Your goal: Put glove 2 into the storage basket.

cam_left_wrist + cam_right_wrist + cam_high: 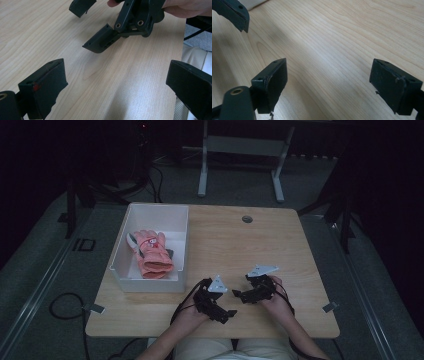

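— Wooden desk (235, 240) in the high view, pale grain, and a white bin (150, 215) at its left side. What lies in the bin?

— A pink glove (151, 254), flat on the bin's floor, toward the near end. Near the front edge of the desk the left tongs (227, 312) and right tongs (236, 294) are held in a person's hands, tips pointing toward each other, close but apart, well clear of the bin.

— And the left gripper view?

— Its own left tongs (112, 82) stand wide apart over bare wood, nothing between them. Farther off, the right tongs (87, 27) hover above the desk, also spread, a hand (185, 8) gripping them.

— The right gripper view?

— The right tongs (328, 80) are parted, bare desk (342, 37) between. A jaw of the left tongs (233, 13) shows at the upper left corner.
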The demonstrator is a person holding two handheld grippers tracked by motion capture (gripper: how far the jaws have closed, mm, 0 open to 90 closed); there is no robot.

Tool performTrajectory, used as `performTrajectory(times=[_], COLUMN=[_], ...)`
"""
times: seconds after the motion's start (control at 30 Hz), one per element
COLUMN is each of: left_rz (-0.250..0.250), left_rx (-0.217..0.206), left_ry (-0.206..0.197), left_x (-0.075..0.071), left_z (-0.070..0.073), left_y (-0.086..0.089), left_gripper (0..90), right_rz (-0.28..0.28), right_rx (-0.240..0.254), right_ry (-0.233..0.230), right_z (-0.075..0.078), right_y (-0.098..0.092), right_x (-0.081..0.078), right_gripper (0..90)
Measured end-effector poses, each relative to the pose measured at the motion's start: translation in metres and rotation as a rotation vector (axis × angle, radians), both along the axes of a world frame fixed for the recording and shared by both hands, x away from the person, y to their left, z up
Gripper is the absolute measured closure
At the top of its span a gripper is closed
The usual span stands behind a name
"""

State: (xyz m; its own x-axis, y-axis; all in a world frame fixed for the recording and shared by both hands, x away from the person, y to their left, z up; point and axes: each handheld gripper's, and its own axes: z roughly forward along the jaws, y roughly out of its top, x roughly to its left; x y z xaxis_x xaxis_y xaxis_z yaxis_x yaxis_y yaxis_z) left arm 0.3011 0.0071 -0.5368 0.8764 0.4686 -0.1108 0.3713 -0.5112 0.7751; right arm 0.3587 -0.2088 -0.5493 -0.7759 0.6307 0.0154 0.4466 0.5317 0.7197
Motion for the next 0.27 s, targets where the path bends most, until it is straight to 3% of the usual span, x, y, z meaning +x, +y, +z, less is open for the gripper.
performTrajectory(times=[0.27], left_rz=[0.011], left_rx=[-0.016], left_ry=[0.007], left_x=[0.0003], left_z=[-0.0043], left_y=[0.0021], left_gripper=[2.5], right_rz=[0.005], right_rx=[-0.009], right_ry=[0.006], right_z=[-0.0057], right_y=[-0.002], right_x=[-0.0006], right_gripper=[14.5])
